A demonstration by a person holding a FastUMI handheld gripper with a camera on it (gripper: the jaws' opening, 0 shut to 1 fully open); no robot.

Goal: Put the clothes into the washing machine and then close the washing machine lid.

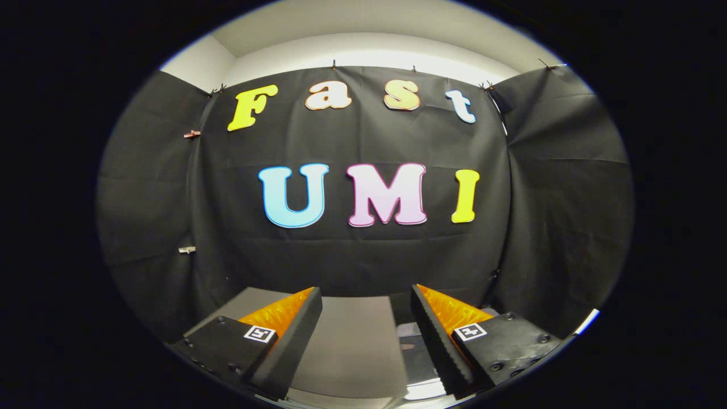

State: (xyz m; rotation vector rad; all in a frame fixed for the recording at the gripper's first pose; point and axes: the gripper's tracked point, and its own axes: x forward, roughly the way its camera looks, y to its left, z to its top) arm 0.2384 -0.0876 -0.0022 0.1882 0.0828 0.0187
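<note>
My gripper is open, its two fingers spread wide with nothing between them. It is held level and points at the booth's black cloth wall. Below and between the fingers lies a flat grey surface. Beside the right finger, a dark glossy patch catches a bright reflection; I cannot tell what it belongs to.
The black cloth wall hangs straight ahead, just past the grey surface's far edge, and wraps round on both sides. Small clips pin the cloth on the left. Above the cloth runs a white wall and ceiling.
</note>
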